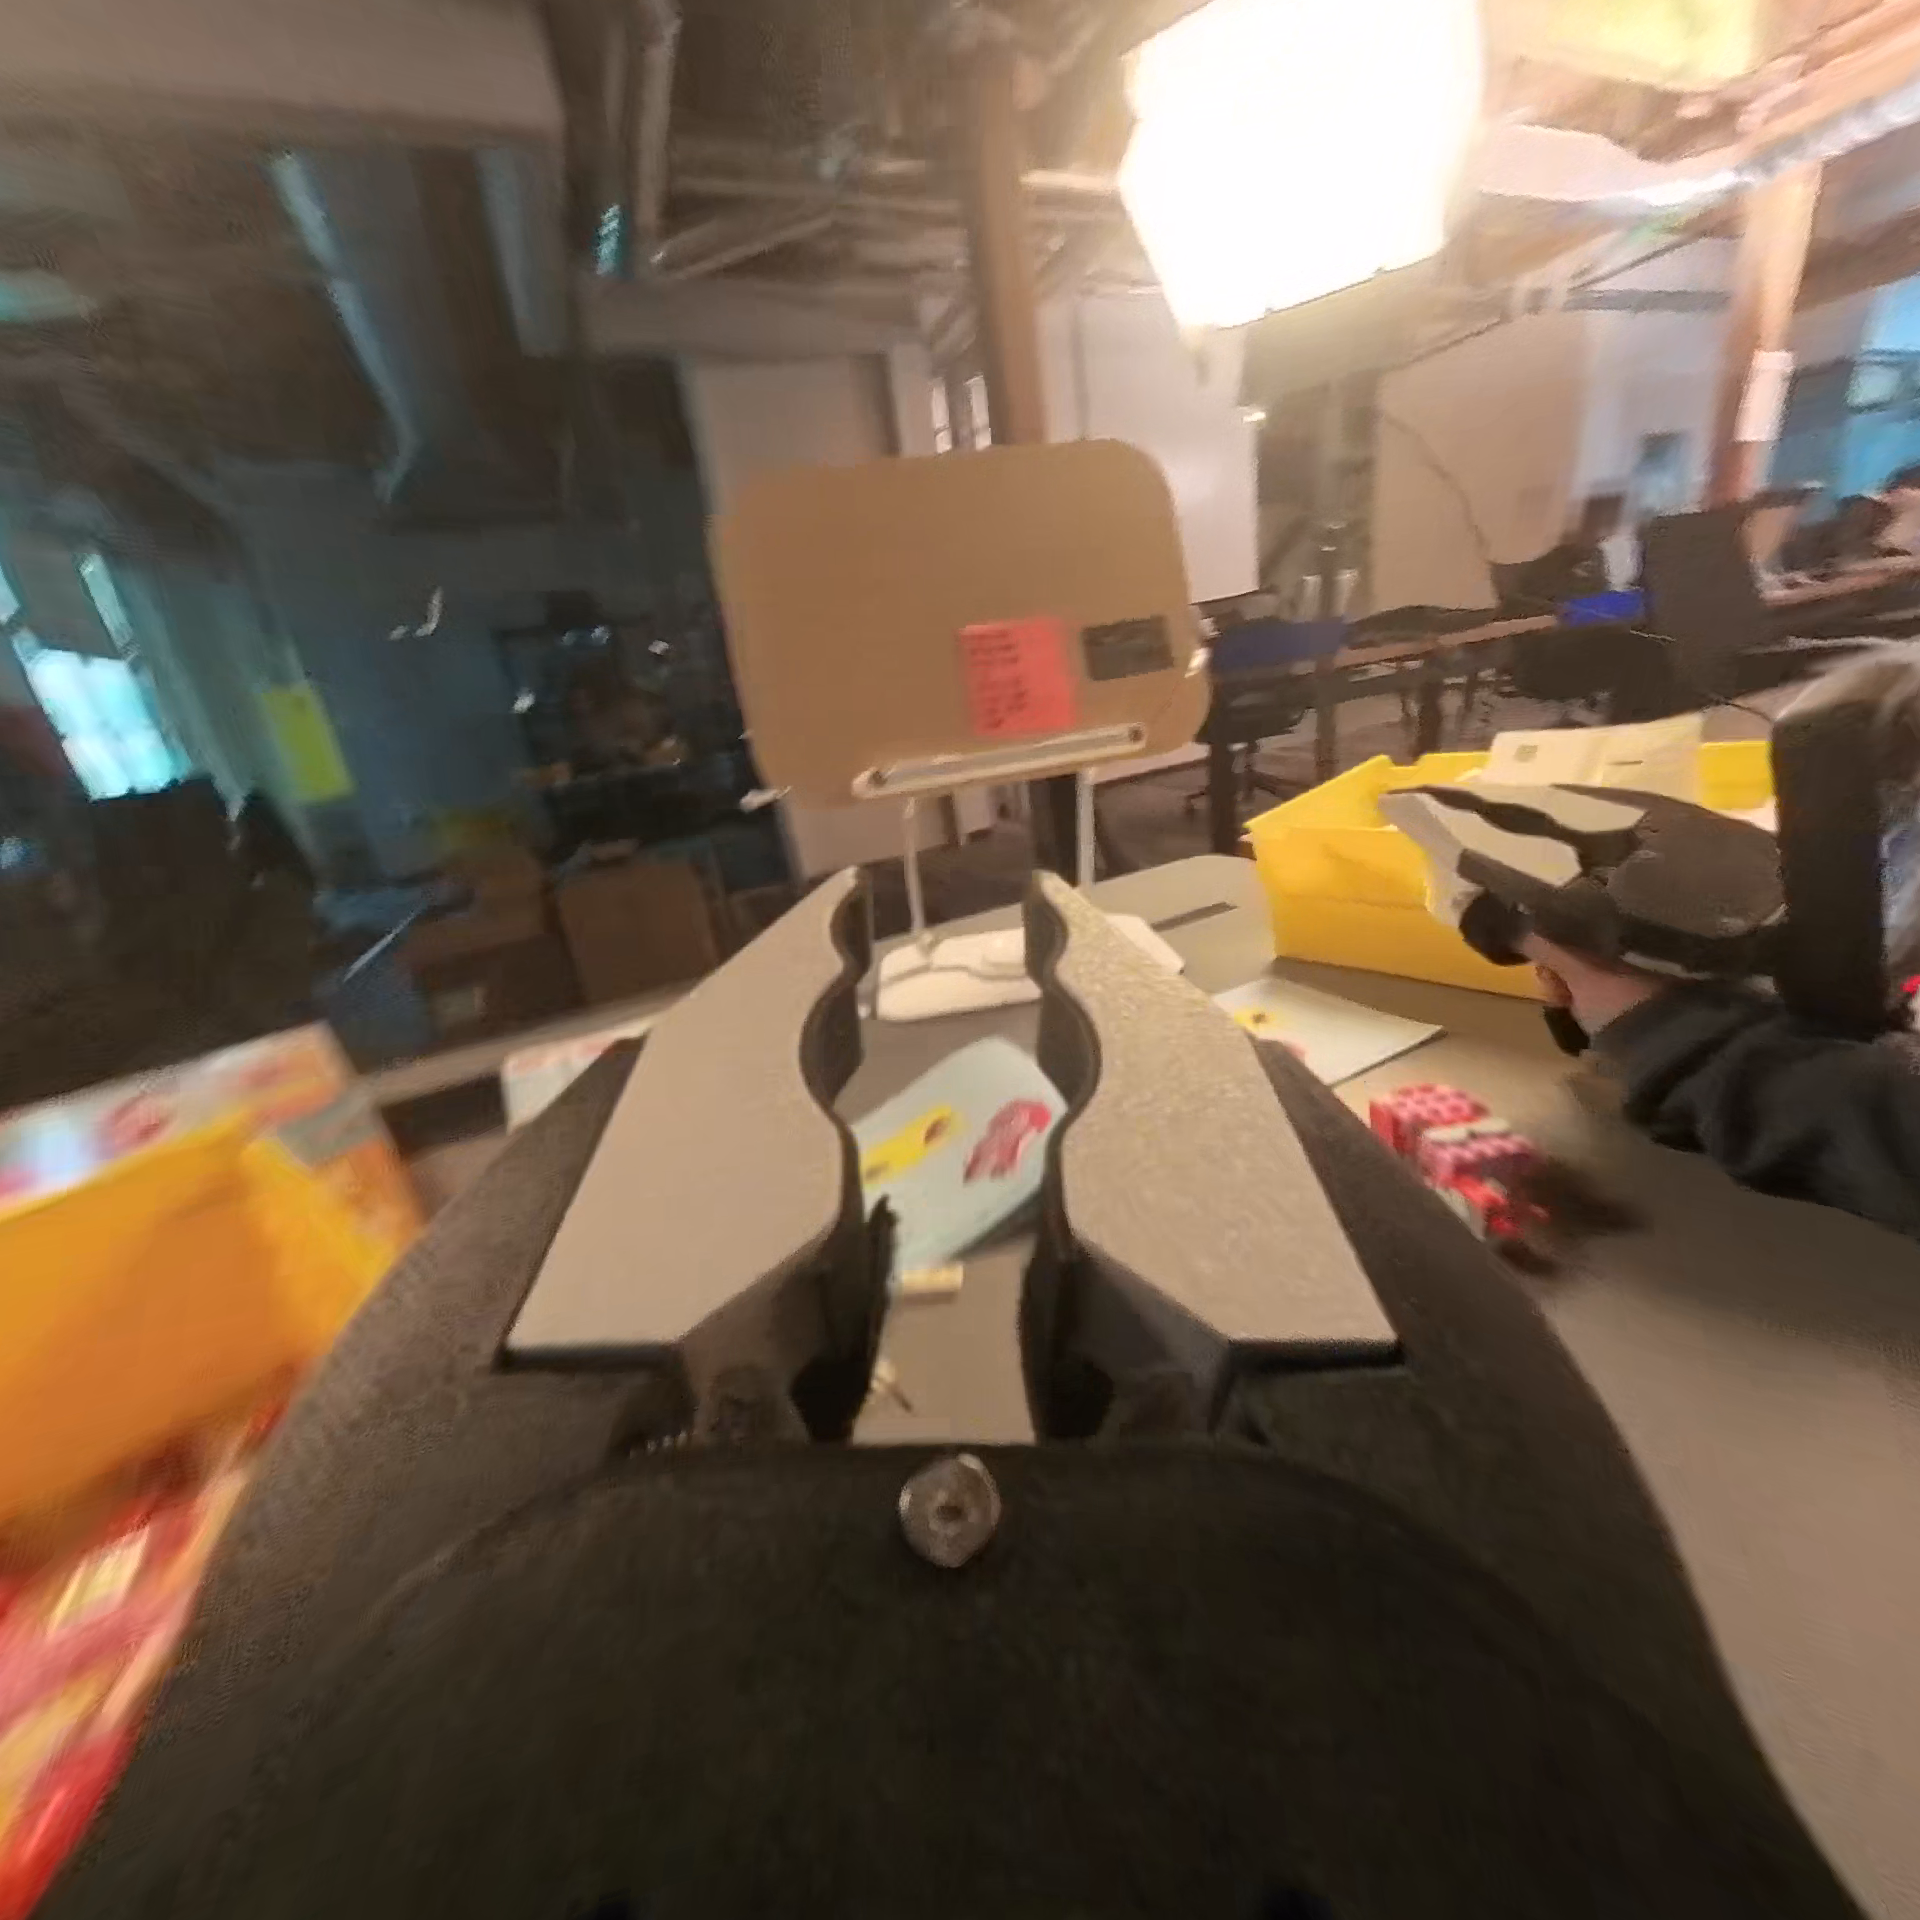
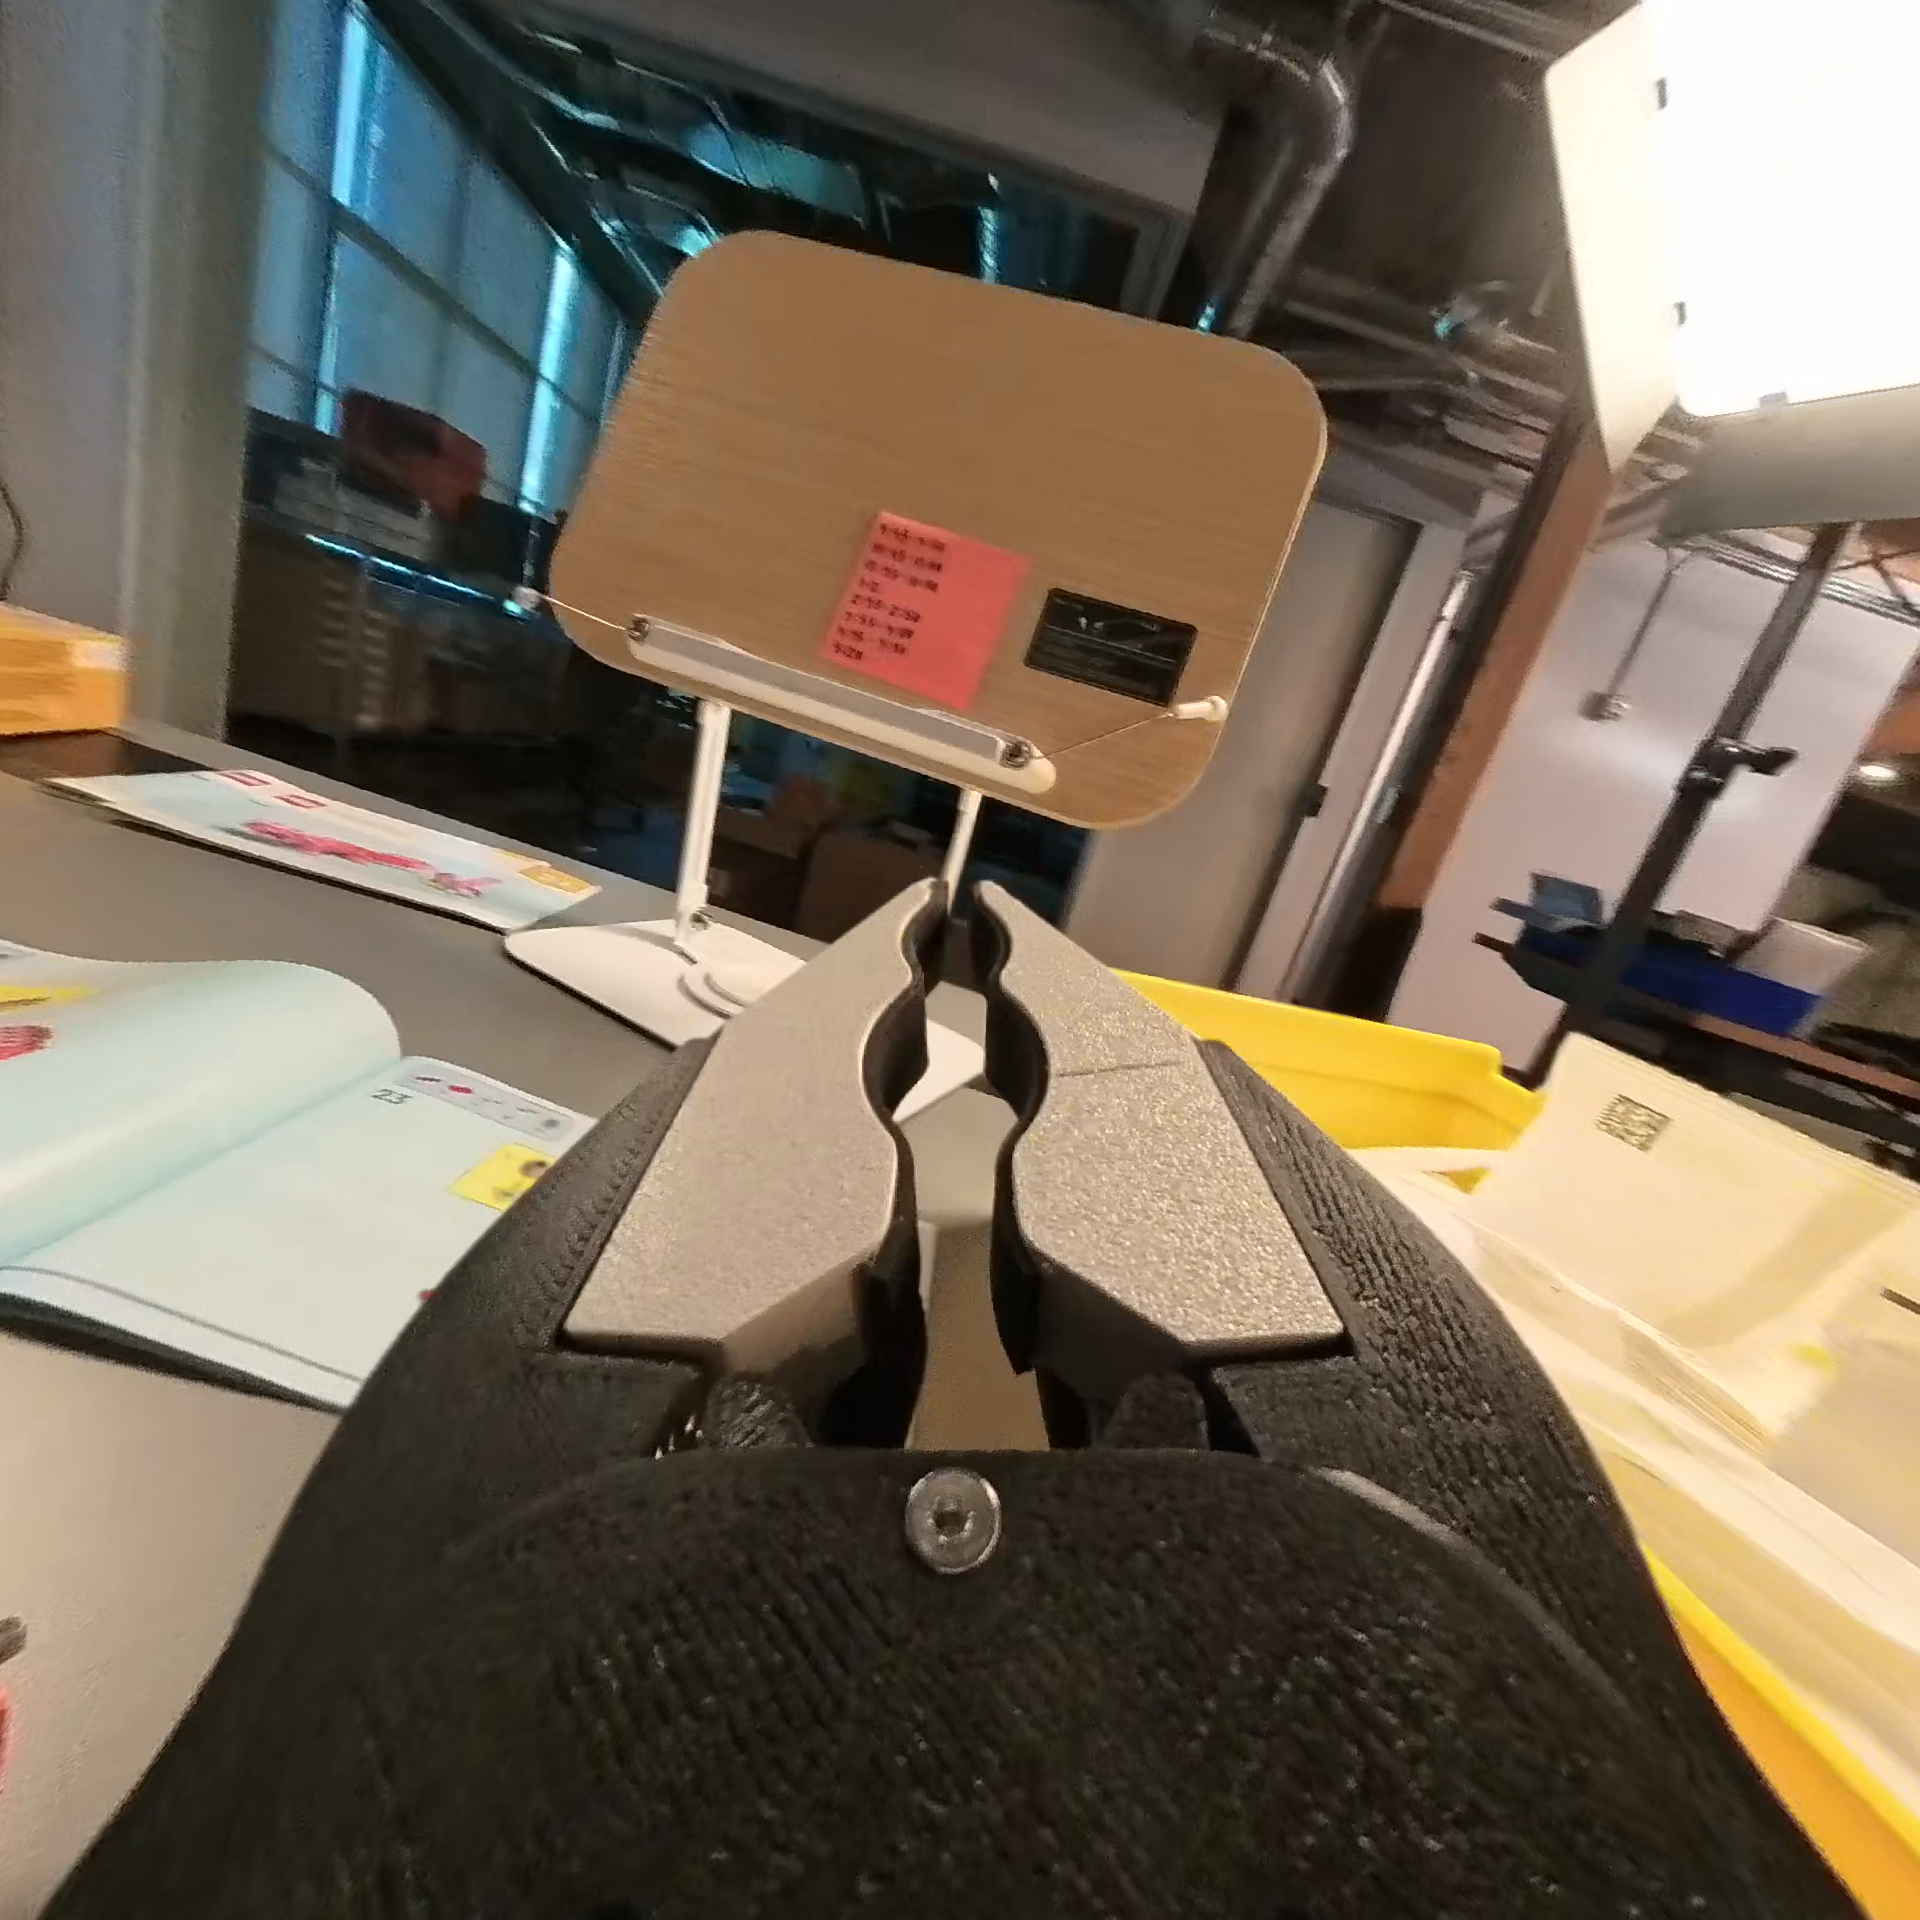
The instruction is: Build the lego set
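Two yellow bins (image 1: 1351,894) (image 1: 125,1247): papers (image 2: 1662,1226) right, blurred red packets (image 1: 73,1662) left.

This is an open-plan office or lab workspace with an industrial ceiling of exposed ducts (image 2: 1278,125) and beams. Rows of desks with office chairs (image 1: 1704,592) fill the back (people sit there), and a studio softbox light (image 1: 1299,156) stands over the grey worktable (image 1: 1662,1403).

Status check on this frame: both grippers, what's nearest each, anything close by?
Left gripper open, empty, above open booklet. Right gripper nearly closed, empty, over yellow bin. Book stand ahead.
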`<state>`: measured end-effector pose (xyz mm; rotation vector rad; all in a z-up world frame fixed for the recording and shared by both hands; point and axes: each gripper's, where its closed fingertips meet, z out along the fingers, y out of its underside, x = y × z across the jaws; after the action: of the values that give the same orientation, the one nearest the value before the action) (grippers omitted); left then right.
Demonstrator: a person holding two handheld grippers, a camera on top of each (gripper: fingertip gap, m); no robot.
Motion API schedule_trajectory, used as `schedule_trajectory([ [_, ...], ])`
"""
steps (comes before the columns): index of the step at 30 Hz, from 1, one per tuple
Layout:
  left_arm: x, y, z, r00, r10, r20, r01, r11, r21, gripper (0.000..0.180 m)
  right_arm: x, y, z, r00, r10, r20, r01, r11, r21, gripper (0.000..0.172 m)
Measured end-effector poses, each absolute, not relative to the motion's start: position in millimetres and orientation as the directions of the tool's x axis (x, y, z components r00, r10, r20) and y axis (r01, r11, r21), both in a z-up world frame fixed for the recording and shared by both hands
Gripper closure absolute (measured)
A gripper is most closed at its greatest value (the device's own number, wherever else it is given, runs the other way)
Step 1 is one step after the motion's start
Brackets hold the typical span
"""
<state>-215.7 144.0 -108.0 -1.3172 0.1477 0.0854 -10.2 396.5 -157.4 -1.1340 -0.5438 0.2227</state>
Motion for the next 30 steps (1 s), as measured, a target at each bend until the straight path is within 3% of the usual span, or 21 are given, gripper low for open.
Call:
schedule_trajectory([
  [2, -207, 186, -100, 0.974, -0.076, -0.211, -0.184, 0.265, -0.946, 0.163, -13, 394, -157, 0.833, 0.466, 0.298, 0.085, 0.425, -0.901, 0.171],
  [6, -208, 247, -109, 0.956, -0.118, -0.269, -0.231, 0.264, -0.936, 0.163, -32, 387, -169, 0.732, 0.628, 0.263, 0.034, 0.352, -0.935, 0.172],
  [10, -211, 257, -142, 0.946, -0.188, -0.263, -0.224, 0.202, -0.953, 0.179, -20, 396, -166, 0.804, 0.512, 0.302, 0.091, 0.396, -0.914, 0.172],
  [13, -219, 237, -140, 0.935, -0.092, -0.342, -0.294, 0.336, -0.895, 0.18, -19, 397, -168, 0.821, 0.424, 0.381, 0.193, 0.422, -0.886, 0.172],
  [18, -231, 239, -144, 0.94, -0.04, -0.338, -0.309, 0.315, -0.897, 0.18, -29, 416, -193, 0.796, 0.417, 0.439, 0.336, 0.299, -0.893, 0.172],
  [23, -241, 240, -149, 0.949, -0.033, -0.315, -0.291, 0.295, -0.91, 0.18, -47, 415, -209, 0.706, 0.448, 0.548, 0.458, 0.301, -0.837, 0.172],
  [26, -243, 239, -143, 0.962, -0.05, -0.27, -0.243, 0.301, -0.922, 0.18, -41, 412, -199, 0.738, 0.421, 0.527, 0.415, 0.333, -0.847, 0.172],
  [30, -225, 240, -138, 0.923, -0.068, -0.379, -0.338, 0.331, -0.881, 0.18, -40, 393, -175, 0.75, 0.381, 0.541, 0.349, 0.468, -0.812, 0.172],
])
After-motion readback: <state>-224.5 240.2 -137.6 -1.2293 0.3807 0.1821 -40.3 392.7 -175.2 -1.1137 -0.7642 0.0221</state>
